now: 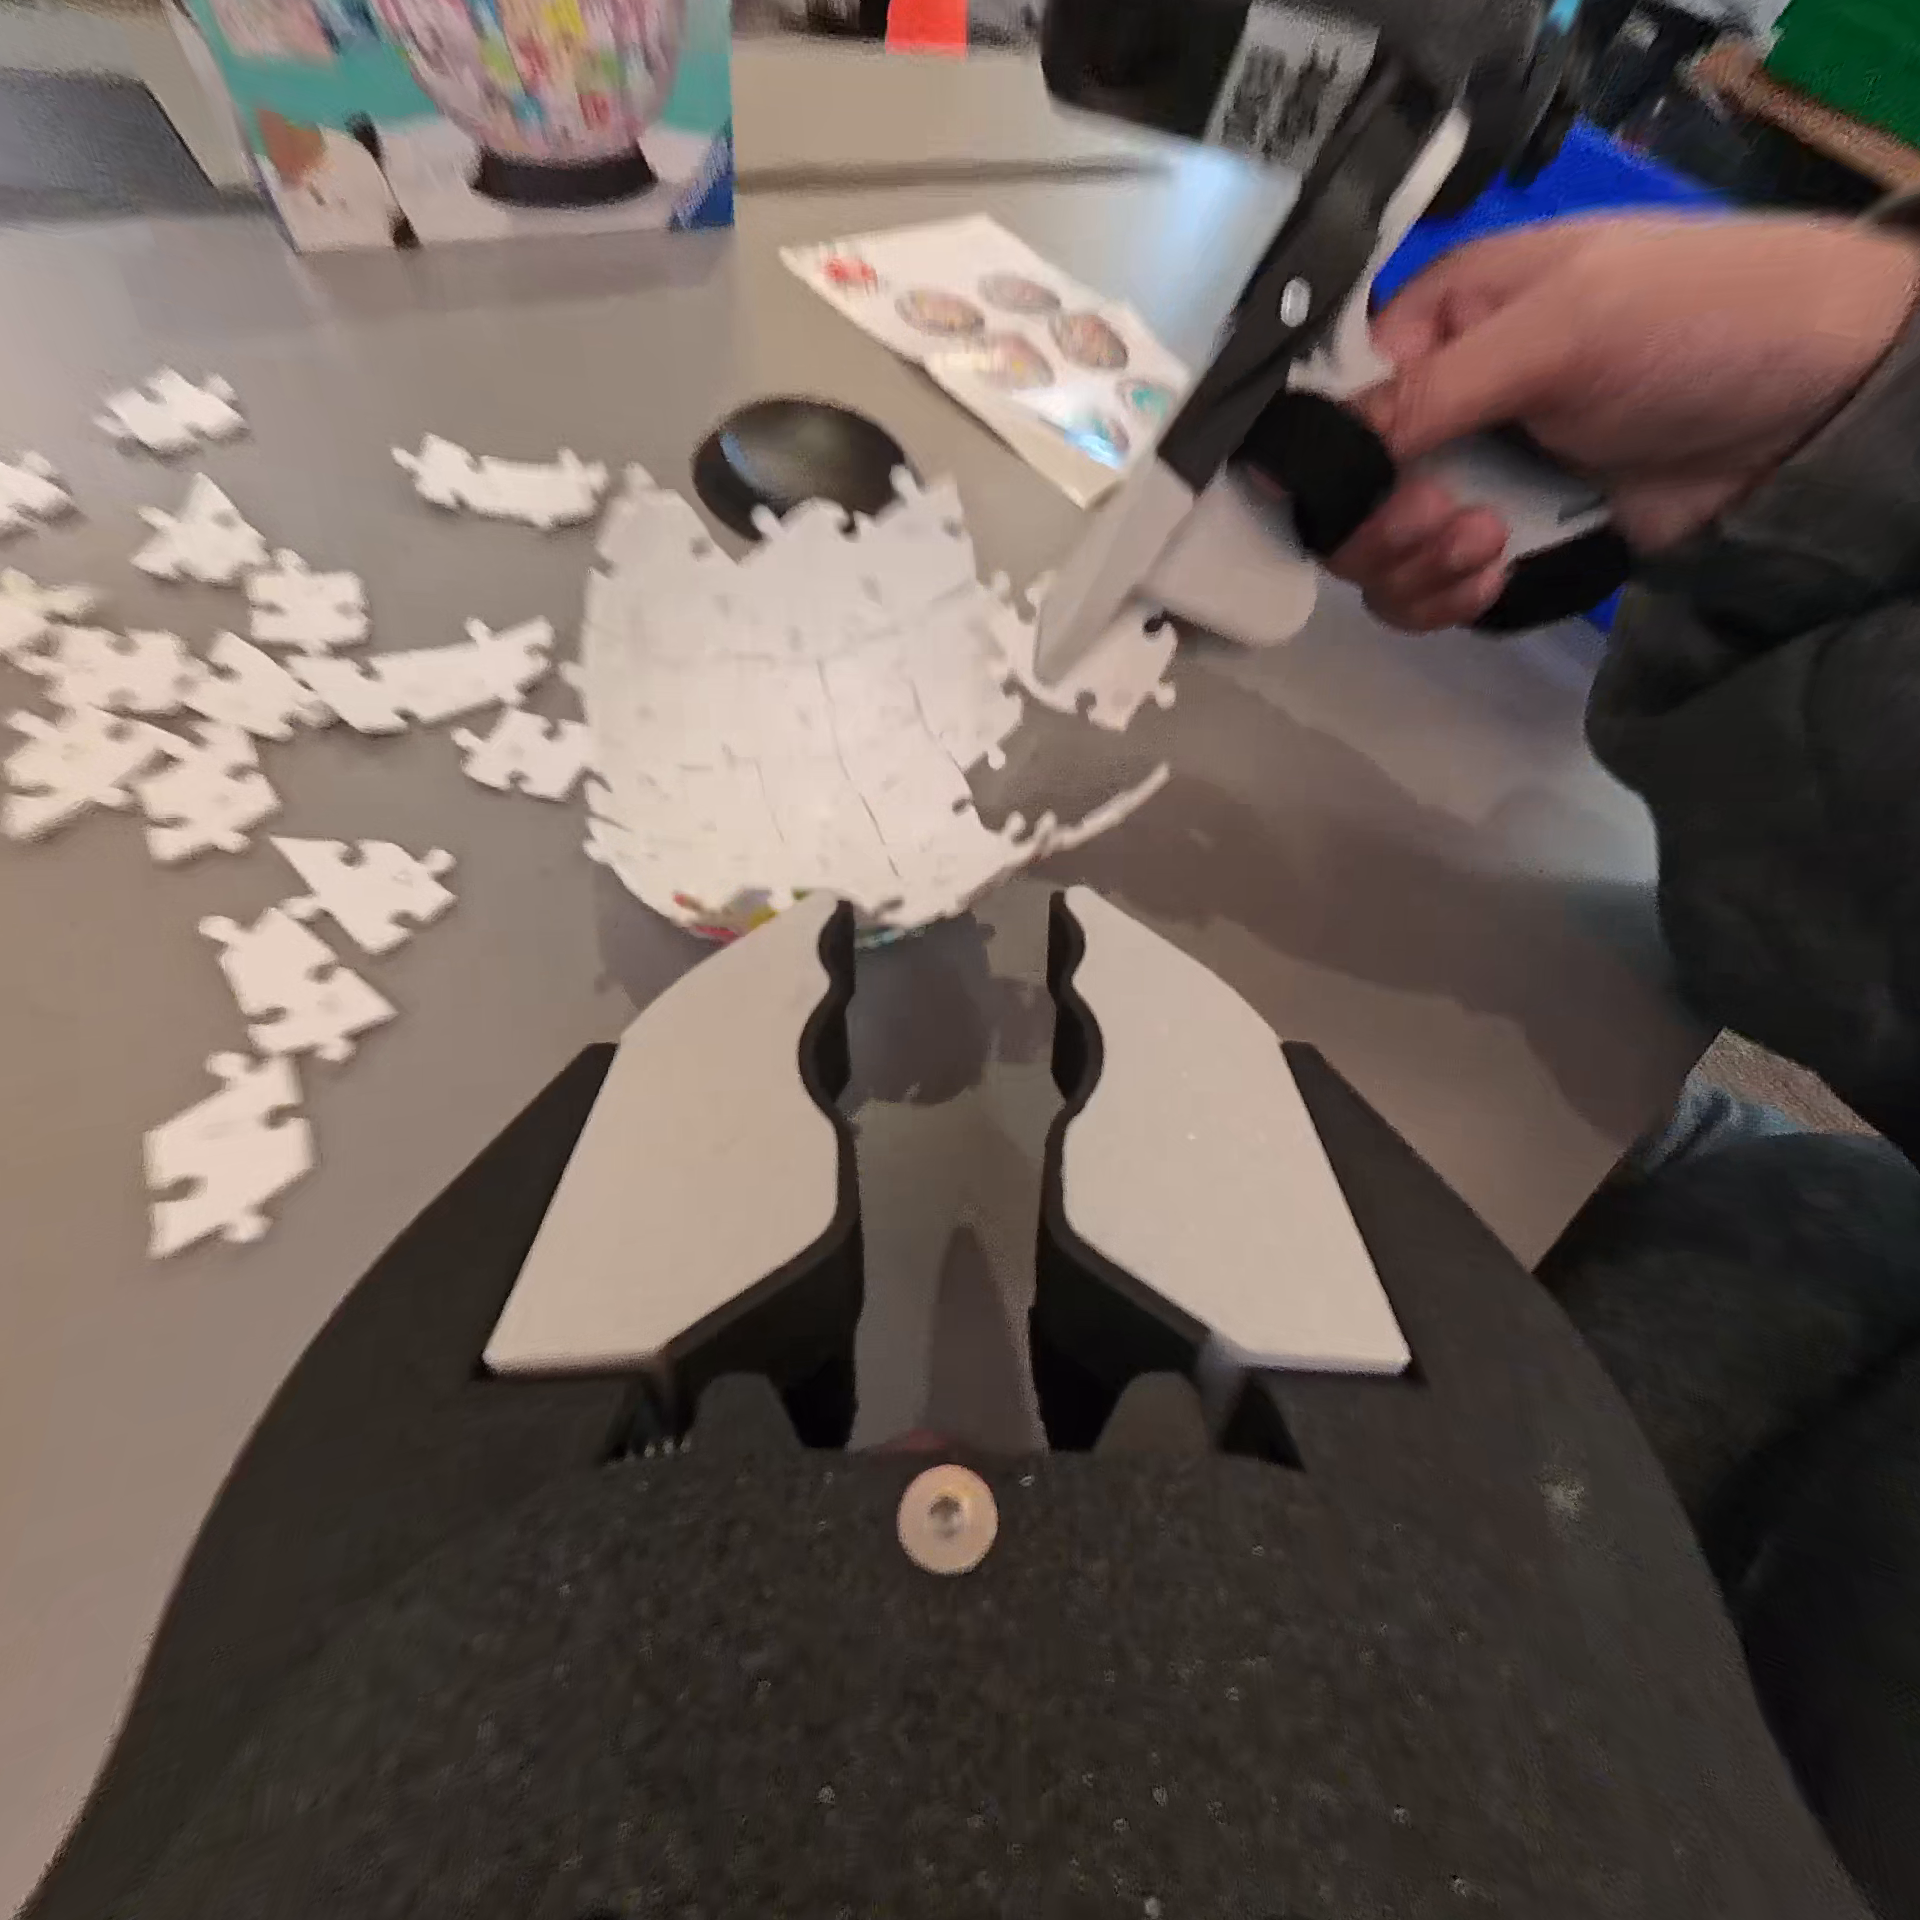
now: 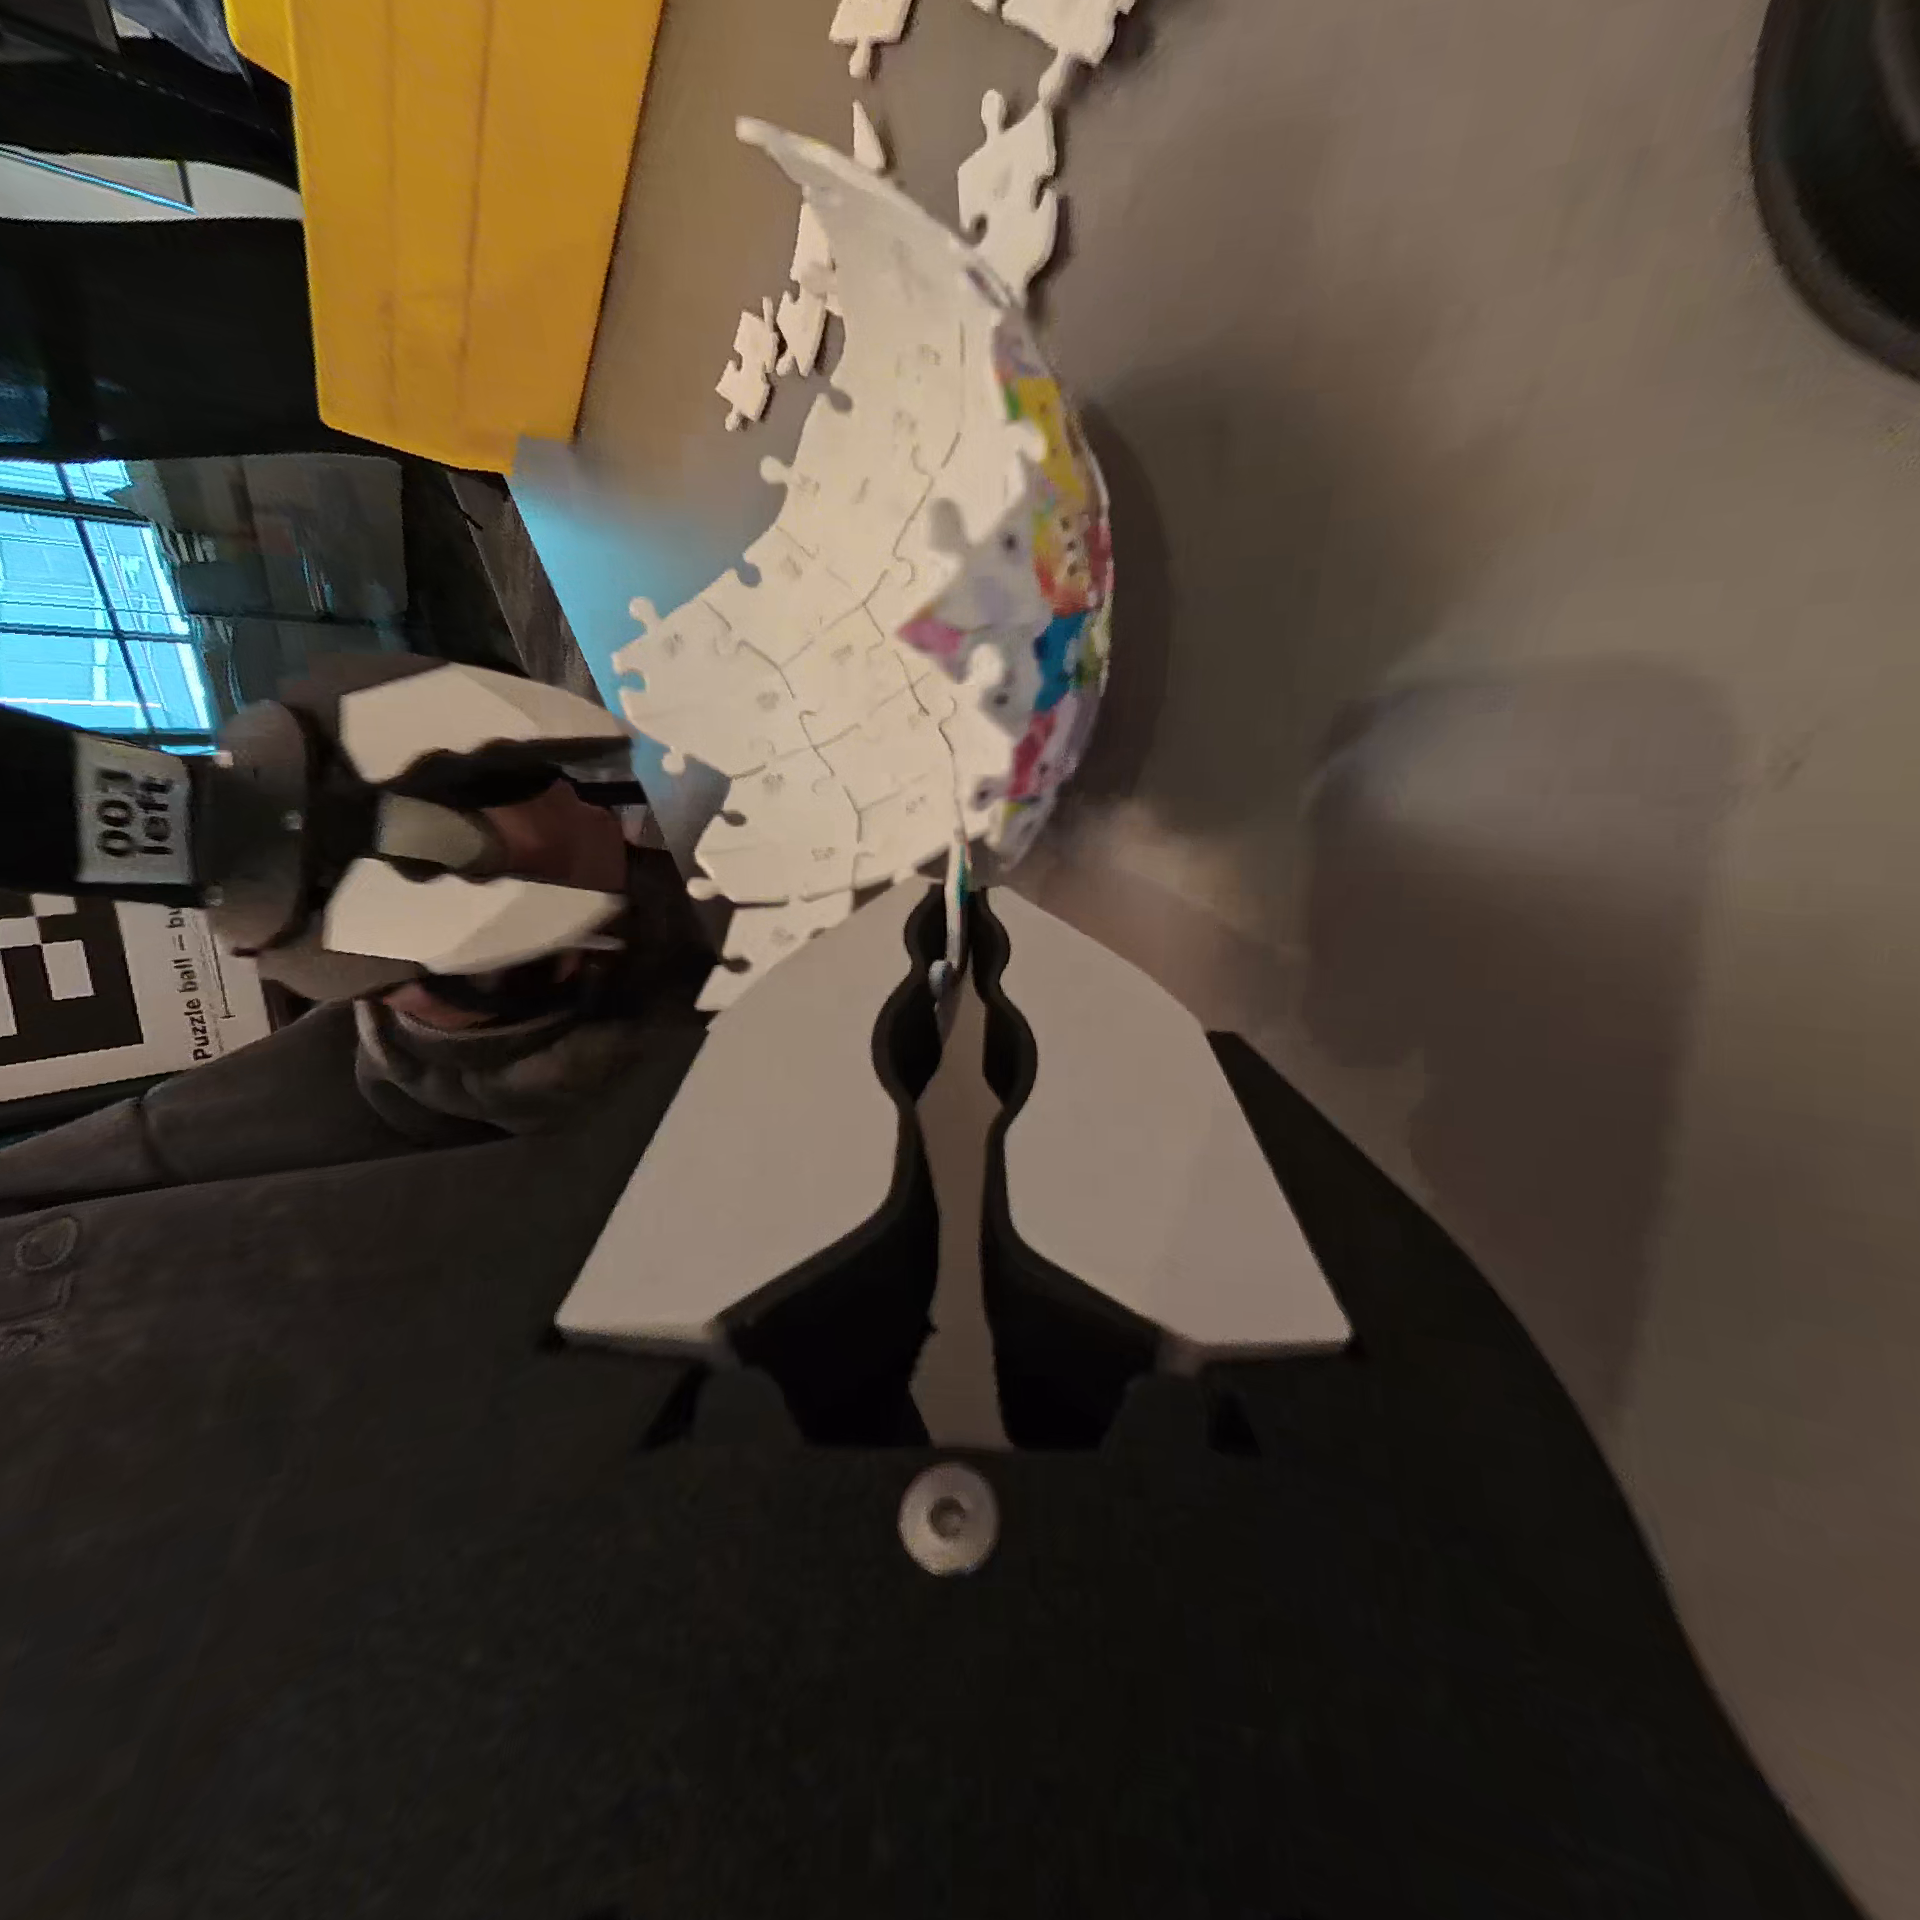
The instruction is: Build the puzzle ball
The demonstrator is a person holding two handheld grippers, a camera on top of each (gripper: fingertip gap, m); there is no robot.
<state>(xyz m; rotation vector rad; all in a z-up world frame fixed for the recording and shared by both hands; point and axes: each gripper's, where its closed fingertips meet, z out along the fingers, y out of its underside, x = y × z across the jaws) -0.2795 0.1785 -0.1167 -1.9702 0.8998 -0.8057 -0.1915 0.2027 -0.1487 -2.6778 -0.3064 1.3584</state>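
Tongs first: my right tongs (image 2: 957,940) are pinching the rim of the half-built, white-backed curved puzzle shell (image 1: 790,717) sitting on the grey tabletop (image 1: 1299,883); left tongs (image 1: 951,925) are gaping empty beside it. Next, probably, I'm fetching a loose white piece (image 1: 369,888).

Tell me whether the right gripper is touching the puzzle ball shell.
Touching. The right wrist view shows the right gripper pinching the edge of the puzzle ball shell.
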